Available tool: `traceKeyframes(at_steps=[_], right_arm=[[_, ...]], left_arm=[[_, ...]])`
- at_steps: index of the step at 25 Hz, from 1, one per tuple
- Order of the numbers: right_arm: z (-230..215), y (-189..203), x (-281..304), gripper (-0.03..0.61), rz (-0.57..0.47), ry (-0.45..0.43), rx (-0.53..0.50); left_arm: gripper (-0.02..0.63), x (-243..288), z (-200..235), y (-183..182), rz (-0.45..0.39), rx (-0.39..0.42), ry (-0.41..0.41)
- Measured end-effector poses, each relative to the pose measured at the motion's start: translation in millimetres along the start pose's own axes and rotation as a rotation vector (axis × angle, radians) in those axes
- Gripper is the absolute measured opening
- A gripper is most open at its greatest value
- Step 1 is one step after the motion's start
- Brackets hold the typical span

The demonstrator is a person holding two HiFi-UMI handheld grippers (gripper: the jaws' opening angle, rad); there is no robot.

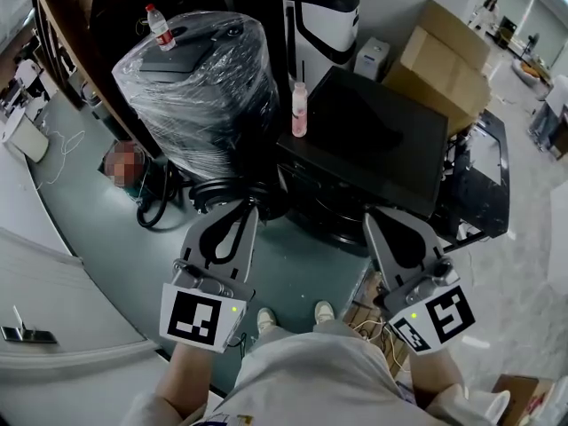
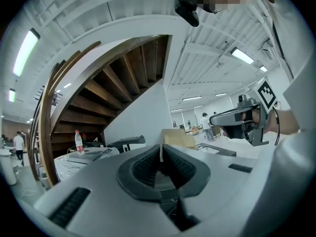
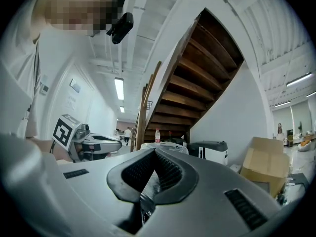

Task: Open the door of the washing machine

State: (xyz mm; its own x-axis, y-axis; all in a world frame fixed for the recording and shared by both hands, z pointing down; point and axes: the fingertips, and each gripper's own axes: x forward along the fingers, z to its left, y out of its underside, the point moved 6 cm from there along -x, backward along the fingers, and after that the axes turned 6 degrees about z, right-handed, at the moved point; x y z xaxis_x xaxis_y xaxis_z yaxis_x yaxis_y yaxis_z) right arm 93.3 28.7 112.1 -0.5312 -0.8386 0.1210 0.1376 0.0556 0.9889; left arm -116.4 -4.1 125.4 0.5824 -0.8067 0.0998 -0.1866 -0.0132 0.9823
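Floor (image 1: 297,260) grey-green, wooden staircase (image 3: 197,78) overhead

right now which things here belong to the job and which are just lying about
Job: left gripper, right gripper, both shut and empty; no washing machine door plainly shows.
Lying about: plastic-wrapped bundle, water bottle, pink bottle, cardboard boxes, black unit of unclear kind.

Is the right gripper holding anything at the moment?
No, the right gripper view shows the right gripper with its jaws closed against each other and nothing between them.
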Motion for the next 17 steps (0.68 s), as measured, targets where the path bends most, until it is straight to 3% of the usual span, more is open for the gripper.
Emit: traceKeyframes(at_steps=[17], right_arm=[[0.2, 9.8, 12.3, 0.026, 0.033, -0.004, 0.011]], left_arm=[[0.032, -3.5, 6.5, -0.4, 0.012, 0.005, -0.006]])
